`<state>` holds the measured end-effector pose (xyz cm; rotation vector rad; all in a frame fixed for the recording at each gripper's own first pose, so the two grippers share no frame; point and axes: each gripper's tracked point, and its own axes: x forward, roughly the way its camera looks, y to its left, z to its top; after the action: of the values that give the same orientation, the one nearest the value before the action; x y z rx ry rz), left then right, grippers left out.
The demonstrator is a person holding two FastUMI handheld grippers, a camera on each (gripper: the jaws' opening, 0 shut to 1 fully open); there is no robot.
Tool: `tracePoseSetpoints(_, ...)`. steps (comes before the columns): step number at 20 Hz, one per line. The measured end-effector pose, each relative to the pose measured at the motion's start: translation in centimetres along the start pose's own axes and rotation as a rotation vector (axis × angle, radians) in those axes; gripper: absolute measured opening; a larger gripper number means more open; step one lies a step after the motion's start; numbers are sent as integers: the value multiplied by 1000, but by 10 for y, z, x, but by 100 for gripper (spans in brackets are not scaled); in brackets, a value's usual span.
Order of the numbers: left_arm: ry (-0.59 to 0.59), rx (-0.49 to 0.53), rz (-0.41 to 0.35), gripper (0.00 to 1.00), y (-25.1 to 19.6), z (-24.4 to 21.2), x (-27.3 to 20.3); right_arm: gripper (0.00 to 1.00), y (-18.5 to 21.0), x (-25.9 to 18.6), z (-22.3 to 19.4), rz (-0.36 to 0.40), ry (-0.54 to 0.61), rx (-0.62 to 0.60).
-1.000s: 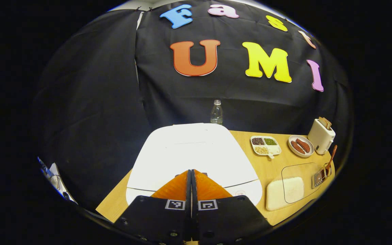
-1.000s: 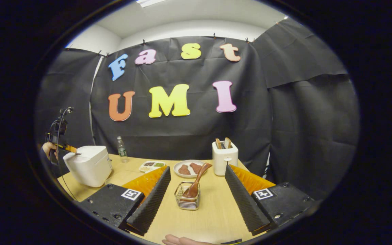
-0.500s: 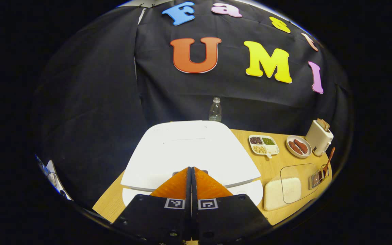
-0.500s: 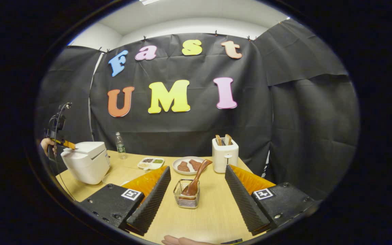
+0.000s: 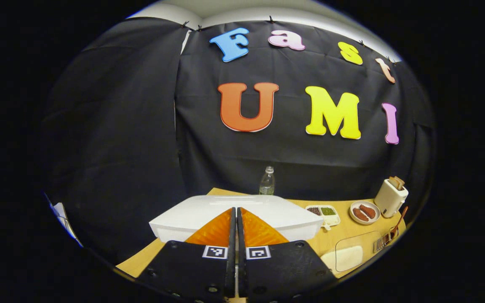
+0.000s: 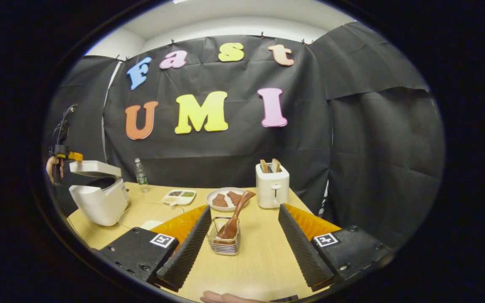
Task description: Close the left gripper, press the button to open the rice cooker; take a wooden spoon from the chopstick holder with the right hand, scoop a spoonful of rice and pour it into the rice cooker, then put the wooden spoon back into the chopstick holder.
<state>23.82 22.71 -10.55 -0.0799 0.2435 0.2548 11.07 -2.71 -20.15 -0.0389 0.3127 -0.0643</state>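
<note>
Left gripper (image 5: 236,210) — fingers are pressed together with nothing held between them; the tips are seen just before the raised white lid (image 5: 234,216) of the rice cooker. In the right gripper view the same gripper (image 6: 75,156) is seen far off to the left, held by a hand (image 6: 49,168), at the lid's near edge; whether it touches the lid cannot be told.

Rice cooker (image 6: 98,198) — white, set at the left end of the wooden table (image 6: 259,261); the lid is lifted part way and a dark opening is shown beneath it.

Right gripper (image 6: 242,227) — jaws are spread wide, nothing gripped. The chopstick holder (image 6: 224,240), a wire basket, is placed on the table between the two fingers, nearer the left one, touched by neither.

Wooden spoon (image 6: 234,216) — stood in the holder, bowl down, handle leaning up and to the right.

Rice container (image 5: 343,257) — a flat white dish under a clear cover, right of the left gripper's fingers.

Beyond the right gripper's fingers: a plate of brown pieces (image 6: 224,198), a white toaster (image 6: 272,190) with two slices in it, a divided dish of grains (image 6: 178,196) and a clear water bottle (image 6: 140,175) by the wall.
</note>
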Motion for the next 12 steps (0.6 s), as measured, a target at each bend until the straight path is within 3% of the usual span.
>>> tracePoseSetpoints(1,-23,9,-5,8,1,8,5,100,0,1,-1,-2,6,2)
tracePoseSetpoints(4,-52,40,-17,2,0,21,10,100,-2,4,-5,-7,23,8)
tracePoseSetpoints(5,-61,60,-18,41,0,23,8,100,-4,5,-8,-8,30,14)
tracePoseSetpoints(7,-100,69,22,63,9,34,-1,100,-6,7,-11,-13,41,25)
tracePoseSetpoints(9,-116,35,17,92,8,39,-18,100,-5,10,-16,-11,52,37)
tracePoseSetpoints(12,-135,6,-1,93,5,40,-43,100,-1,11,-20,1,63,48)
